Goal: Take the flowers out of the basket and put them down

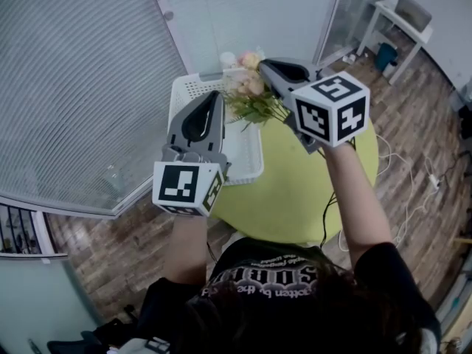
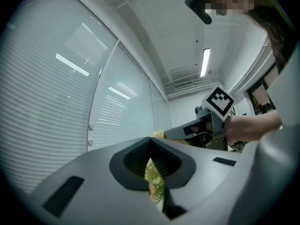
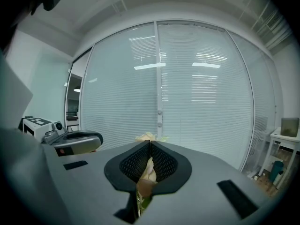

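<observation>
Head view, nearest first: the left gripper (image 1: 215, 94) and the right gripper (image 1: 263, 65) are raised side by side. Their tips close in on the flowers (image 1: 249, 88) from either side. In the right gripper view its fingers (image 3: 164, 163) are pressed together, with a cream bud and a bit of stem pinched between the pads. In the left gripper view the fingers (image 2: 168, 161) meet at the tips too, and green sprigs show in the slit between them, so it appears to grip the foliage. The bunch hangs in the air above the far right corner of the white basket (image 1: 184, 88), which sits on the round green tabletop (image 1: 295, 190). I cannot tell whether the lowest stems clear the rim.

The step in hand looks like the carry-out. To do it well, both hands should travel as one, at the same pace and spacing, or the two grips will pull the bunch apart. The hold on a bud is delicate, so no twisting or extra squeeze. Lift until nothing trails in the basket's mesh, then move sideways to the bare green surface to the right of it. Lower until the stems lie on the tabletop before opening, and release both sides together.
</observation>
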A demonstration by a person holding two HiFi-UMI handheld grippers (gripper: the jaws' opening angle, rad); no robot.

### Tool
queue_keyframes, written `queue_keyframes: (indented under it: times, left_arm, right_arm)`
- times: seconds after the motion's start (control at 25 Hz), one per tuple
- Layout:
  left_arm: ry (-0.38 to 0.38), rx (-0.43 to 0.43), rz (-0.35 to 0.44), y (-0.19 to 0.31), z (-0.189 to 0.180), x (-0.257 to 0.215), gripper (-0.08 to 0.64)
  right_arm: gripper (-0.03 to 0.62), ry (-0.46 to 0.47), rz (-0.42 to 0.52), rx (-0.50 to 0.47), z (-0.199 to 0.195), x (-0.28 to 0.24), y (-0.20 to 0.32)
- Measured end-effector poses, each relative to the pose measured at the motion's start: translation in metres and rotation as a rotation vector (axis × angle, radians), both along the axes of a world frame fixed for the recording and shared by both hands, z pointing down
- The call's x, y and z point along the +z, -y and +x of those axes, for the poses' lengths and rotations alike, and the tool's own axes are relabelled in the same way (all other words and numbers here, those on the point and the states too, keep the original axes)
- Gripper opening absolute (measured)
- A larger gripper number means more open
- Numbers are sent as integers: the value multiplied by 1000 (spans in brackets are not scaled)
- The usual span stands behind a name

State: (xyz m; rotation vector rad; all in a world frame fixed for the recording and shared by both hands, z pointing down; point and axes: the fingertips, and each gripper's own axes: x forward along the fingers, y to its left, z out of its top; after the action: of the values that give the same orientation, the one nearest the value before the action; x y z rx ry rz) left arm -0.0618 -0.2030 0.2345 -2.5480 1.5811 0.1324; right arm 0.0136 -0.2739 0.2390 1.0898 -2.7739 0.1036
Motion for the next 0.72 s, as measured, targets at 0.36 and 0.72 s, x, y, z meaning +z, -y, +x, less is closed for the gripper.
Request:
queue_keyframes:
  times: [0.36,0.72]
  left_arm:
    - [-18,17,-11,3,16,1,2]
    - [-18,46,-32,1,45,8,2]
  right_arm:
    - [31,25,-9,56,38,-1,3]
    - [31,11,-10,121,90,16,2]
